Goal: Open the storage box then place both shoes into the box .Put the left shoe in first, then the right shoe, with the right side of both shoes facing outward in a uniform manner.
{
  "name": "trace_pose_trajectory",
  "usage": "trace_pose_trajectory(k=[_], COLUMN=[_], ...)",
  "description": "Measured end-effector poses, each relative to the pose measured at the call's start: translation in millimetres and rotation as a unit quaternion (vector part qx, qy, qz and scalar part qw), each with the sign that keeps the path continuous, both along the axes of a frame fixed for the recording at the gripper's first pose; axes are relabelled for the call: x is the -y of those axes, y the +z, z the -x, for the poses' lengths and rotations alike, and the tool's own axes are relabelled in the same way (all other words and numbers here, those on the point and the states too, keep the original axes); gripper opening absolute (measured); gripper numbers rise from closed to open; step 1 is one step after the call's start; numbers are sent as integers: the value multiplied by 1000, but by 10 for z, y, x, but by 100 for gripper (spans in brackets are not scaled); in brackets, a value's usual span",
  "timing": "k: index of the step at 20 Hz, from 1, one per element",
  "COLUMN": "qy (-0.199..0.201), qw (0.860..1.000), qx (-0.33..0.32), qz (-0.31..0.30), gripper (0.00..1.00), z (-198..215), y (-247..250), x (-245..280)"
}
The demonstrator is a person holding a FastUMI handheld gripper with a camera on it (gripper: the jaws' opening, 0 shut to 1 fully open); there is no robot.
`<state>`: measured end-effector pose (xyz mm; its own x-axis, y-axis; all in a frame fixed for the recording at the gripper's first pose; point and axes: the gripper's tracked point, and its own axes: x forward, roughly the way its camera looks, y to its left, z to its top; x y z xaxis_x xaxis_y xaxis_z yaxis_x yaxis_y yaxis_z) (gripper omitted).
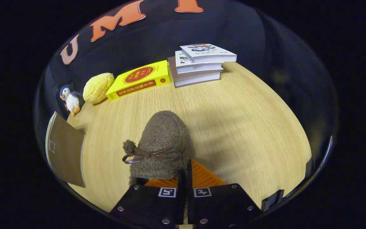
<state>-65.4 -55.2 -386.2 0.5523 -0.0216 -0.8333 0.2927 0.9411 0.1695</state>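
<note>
The gripper [184, 173] has its two fingers pinched close together on the back rim of a fuzzy brown shoe [162, 143], so it looks like the shoe is being held, with its toe pointing away from the fingers over the wooden table [249, 127]. I think the job is somewhere in the middle, because this shoe is not in the box yet (I can't tell if it is the left shoe or the right one). A brown flap [65, 152] off to the left may be part of the storage box, but I can't be sure.
</note>
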Motion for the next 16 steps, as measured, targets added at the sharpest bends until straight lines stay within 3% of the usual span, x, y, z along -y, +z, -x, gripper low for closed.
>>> trace_pose_trajectory(k=[7, 16], qy=[-18, 58], qw=[998, 992], qx=[42, 67], qz=[-32, -90], gripper=[6, 6], z=[-220, -457], y=[906, 1716], x=[-904, -2594])
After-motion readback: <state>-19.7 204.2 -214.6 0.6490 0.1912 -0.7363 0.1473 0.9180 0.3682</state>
